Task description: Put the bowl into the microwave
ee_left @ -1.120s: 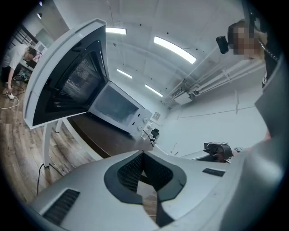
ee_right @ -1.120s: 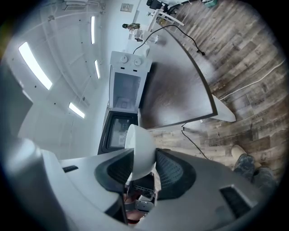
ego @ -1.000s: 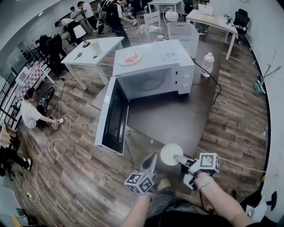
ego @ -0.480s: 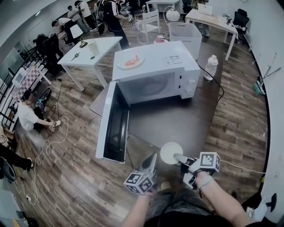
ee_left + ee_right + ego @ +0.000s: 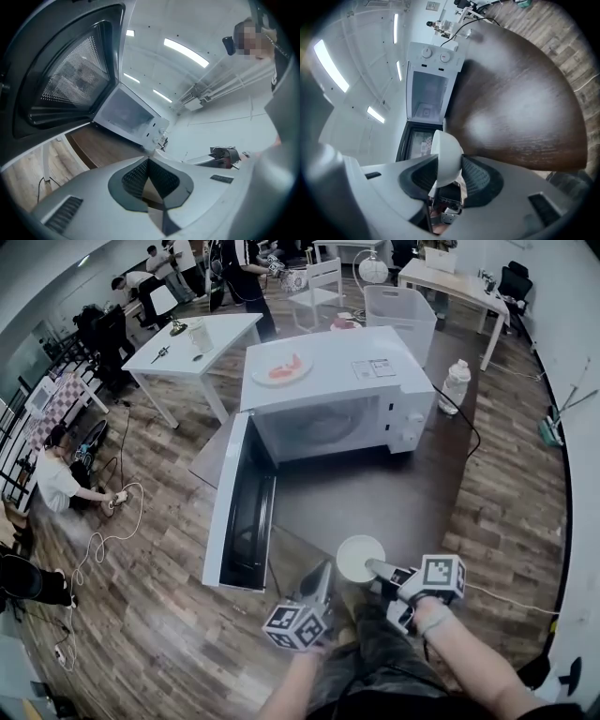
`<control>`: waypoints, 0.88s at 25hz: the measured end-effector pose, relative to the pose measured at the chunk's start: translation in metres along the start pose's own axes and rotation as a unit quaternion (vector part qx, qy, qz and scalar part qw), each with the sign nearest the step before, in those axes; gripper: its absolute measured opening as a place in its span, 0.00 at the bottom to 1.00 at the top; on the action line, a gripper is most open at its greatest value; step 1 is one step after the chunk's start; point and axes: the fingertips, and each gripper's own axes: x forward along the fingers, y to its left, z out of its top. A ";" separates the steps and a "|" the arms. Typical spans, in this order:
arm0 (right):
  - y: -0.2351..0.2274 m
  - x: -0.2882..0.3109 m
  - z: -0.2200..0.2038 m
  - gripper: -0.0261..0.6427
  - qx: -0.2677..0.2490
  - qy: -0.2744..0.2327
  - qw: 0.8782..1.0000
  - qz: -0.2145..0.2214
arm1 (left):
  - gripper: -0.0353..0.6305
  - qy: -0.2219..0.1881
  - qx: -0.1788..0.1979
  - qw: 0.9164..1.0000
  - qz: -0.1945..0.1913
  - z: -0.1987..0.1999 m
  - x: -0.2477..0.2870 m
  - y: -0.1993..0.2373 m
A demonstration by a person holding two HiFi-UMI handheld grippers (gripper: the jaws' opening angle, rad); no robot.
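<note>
Right gripper grasps the white bowl by its rim, over the near edge of the dark surface; left gripper clenched, empty. Best carried level, passing right of the open door into the far microwave.

White bowl rim-gripped, upright, in front of white microwave w/ door open
</note>
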 end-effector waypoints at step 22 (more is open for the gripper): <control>0.028 0.068 0.074 0.25 -0.009 0.008 1.000 0.019 | 0.05 -0.032 0.027 0.998 0.038 0.038 0.064 0.039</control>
